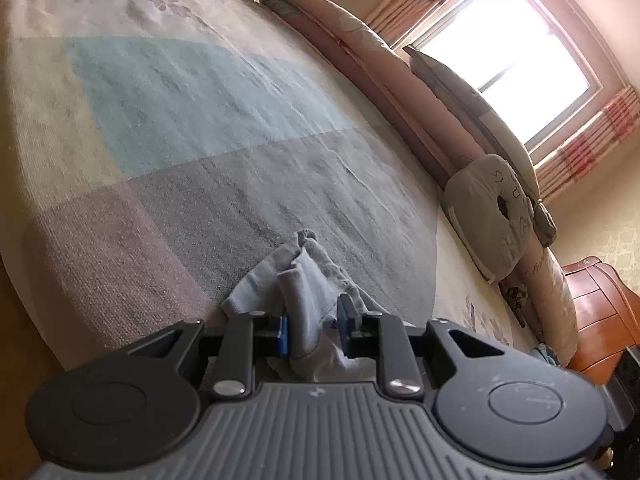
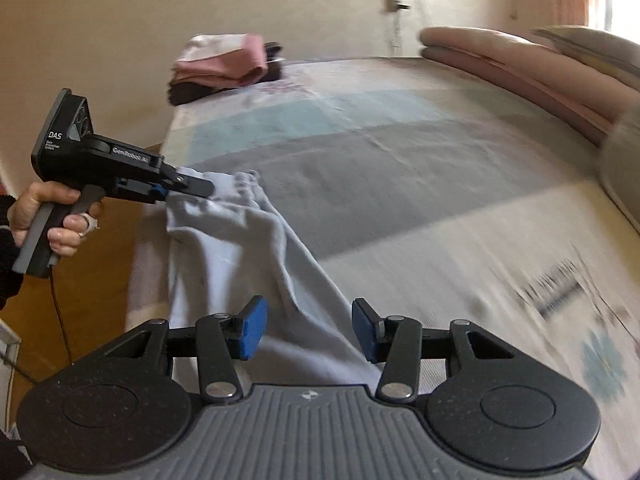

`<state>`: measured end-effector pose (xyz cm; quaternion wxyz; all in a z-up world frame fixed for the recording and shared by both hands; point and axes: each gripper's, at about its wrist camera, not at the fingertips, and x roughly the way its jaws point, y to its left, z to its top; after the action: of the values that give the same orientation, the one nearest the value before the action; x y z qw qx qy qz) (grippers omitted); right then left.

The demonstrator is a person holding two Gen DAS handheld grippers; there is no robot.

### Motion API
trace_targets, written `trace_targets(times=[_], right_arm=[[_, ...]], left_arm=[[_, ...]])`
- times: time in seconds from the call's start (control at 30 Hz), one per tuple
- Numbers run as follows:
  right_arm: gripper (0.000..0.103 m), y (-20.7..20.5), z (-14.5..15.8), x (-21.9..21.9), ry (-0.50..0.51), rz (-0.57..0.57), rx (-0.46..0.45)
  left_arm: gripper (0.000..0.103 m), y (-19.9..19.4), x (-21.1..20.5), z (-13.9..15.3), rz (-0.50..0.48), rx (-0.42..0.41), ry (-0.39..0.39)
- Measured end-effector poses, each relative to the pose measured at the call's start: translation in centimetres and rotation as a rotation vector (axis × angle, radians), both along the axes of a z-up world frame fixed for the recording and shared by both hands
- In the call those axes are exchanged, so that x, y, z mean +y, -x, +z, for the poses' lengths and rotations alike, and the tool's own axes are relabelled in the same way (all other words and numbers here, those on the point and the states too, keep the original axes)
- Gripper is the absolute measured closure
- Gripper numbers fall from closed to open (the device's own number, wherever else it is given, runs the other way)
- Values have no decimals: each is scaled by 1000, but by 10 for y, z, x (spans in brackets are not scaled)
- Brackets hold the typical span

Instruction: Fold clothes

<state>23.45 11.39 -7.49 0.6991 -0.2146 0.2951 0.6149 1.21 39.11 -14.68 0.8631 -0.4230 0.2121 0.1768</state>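
Blown-out window (image 1: 508, 40) glare, motion blur, fisheye warping

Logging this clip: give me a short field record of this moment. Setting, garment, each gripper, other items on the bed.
setting: bed with a patchwork cover in blue, grey and cream blocks, by a bright window
garment: pale blue garment, bunched, partly lifted off the bed
left gripper: shut on a fold of the garment; held by a hand
right gripper: open, pads either side of the cloth, not pinching
other items: folded pile at the far corner; rolled bedding along the far edge
fold stage: not yet laid flat
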Motion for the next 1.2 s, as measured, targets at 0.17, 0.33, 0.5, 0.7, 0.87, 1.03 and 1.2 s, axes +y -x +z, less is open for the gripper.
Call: trace_targets(times=[0.17, 0.33, 0.5, 0.7, 0.87, 1.03, 1.2], right_arm=[[67, -8, -10, 25, 41, 39, 56], [99, -9, -11, 32, 75, 28, 39], [99, -13, -10, 37, 88, 4, 17], [99, -19, -16, 36, 111, -24, 53], [79, -8, -5, 26, 88, -62, -37], [79, 25, 15, -10, 61, 6, -139], [80, 76, 3, -50, 138, 184, -131]], left_arm=[[86, -1, -3, 1, 8, -4, -40], [96, 7, -12, 10, 66, -69, -141], [96, 1, -8, -6, 69, -36, -92], [96, 4, -2, -7, 83, -40, -102], [87, 1, -4, 12, 92, 52, -240], [71, -2, -17, 42, 37, 149, -428], [54, -27, -57, 51, -164, 227, -597]])
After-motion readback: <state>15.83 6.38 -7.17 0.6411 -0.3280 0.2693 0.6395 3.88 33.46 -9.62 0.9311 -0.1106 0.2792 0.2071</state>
